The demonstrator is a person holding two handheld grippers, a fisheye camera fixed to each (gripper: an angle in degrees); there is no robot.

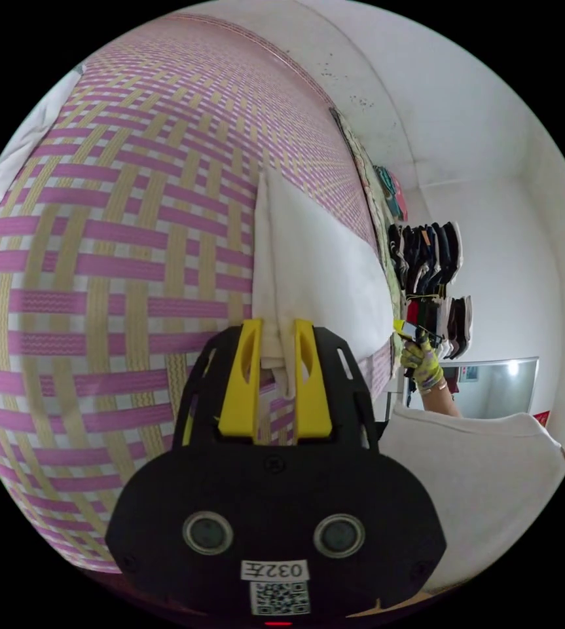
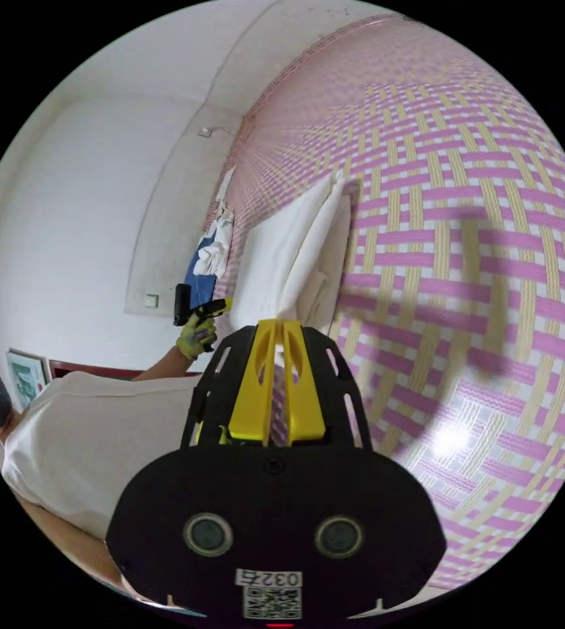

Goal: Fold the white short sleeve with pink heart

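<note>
Shirt white, held stretched between both claws above pink-and-yellow woven mat, heart print not visible from either view. Left claw clamped on bunched edge of fabric, cloth squeezed between yellow jaws. Right claw jaws nearly together, pinching thin edge of shirt at opposite end. Other claw seen far off in each view, in gloved hand, gloved hand. Cloth doubled over lengthwise, hanging as long panel, lower part near or touching mat, cannot tell which. Pile of clothes stacked against wall beyond mat edge; blue and white garments lying at far mat edge.

Likely mid-fold, carrying doubled shirt toward laying down.

Risks: right grip on very thin edge, could slip if pulled taut, dropping one end and undoing fold. Left grip bunched, likely to leave wrinkle or skewed corner on release. Uneven height of claws could twist panel so layers land misaligned. Sagging middle dragging on mat could catch and roll edge under
</note>
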